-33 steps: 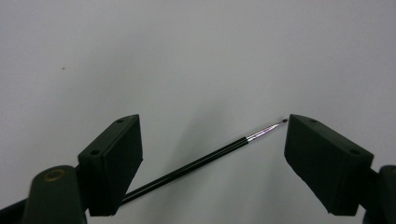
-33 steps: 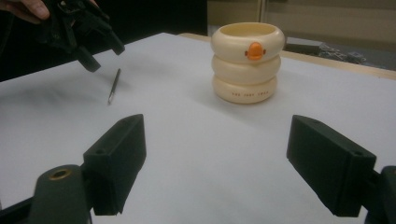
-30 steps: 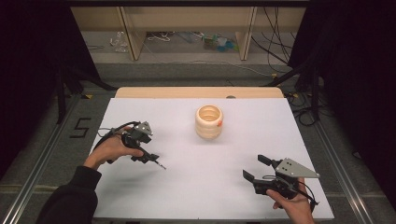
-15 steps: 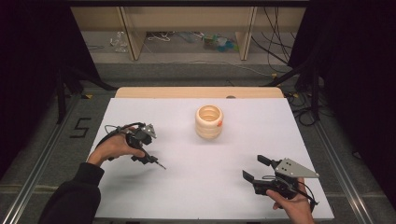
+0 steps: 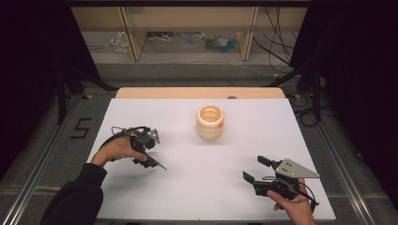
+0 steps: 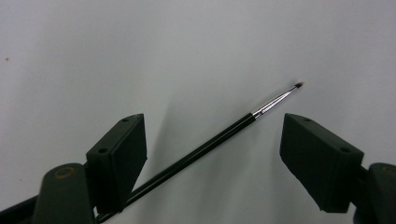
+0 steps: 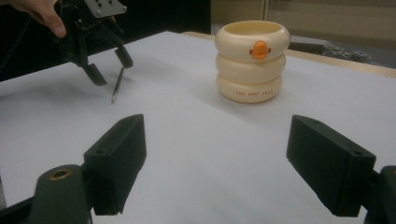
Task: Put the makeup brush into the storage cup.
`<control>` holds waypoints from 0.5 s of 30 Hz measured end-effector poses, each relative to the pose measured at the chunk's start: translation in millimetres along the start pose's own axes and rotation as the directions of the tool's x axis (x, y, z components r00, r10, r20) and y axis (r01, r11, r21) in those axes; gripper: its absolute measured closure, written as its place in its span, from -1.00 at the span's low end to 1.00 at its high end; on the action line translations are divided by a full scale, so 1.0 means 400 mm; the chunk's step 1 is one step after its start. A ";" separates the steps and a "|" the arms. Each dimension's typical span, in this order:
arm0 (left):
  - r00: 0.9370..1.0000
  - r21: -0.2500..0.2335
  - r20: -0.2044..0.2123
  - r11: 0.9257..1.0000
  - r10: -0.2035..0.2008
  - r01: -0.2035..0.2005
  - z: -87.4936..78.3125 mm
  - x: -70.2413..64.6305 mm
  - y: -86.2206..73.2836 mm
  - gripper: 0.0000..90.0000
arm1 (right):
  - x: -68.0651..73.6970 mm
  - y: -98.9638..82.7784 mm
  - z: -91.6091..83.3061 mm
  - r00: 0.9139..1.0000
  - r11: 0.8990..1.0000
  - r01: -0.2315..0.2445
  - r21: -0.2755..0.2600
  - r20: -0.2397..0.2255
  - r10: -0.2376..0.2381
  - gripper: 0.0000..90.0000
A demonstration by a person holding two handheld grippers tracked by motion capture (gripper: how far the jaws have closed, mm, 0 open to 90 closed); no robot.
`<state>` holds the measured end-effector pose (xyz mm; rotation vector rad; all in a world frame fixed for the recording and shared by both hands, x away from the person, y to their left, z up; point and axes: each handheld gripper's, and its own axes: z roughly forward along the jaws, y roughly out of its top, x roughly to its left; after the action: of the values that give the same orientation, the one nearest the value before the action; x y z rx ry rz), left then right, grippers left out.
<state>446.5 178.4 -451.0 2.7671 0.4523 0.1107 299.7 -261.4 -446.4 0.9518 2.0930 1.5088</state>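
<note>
My left gripper (image 6: 212,154) has just been closing, jaws apart around the brush (image 6: 219,137), lying flat left of the cup (image 5: 210,122). Light, thin, slippery: I'd pinch mid-handle. Right gripper (image 7: 233,170) gapes, holding nothing.

Brush (image 5: 157,164) under left tool (image 5: 146,157)

A cream ringed holder (image 5: 210,122) with an orange mark stands upright on the white table (image 5: 263,136)
</note>
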 end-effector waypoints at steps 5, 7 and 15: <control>0.999 0.001 0.002 0.999 0.051 -0.051 0.004 0.000 0.002 -0.46 | 0.000 0.001 -0.001 1.000 1.000 -0.001 0.009 -0.005 0.001 -0.53; 0.999 0.012 0.009 0.999 0.042 -0.042 0.006 0.000 -0.001 -0.43 | 0.002 -0.001 0.002 1.000 1.000 -0.006 -0.003 -0.010 0.006 -0.53; 0.998 0.038 0.003 0.998 0.056 -0.056 0.015 0.005 -0.005 -0.45 | 0.003 0.000 0.006 1.000 1.000 -0.010 -0.014 -0.008 0.010 -0.53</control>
<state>448.4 178.8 -457.3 2.8176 0.3804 0.1144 300.3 -259.0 -447.2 0.9536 2.0836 1.5327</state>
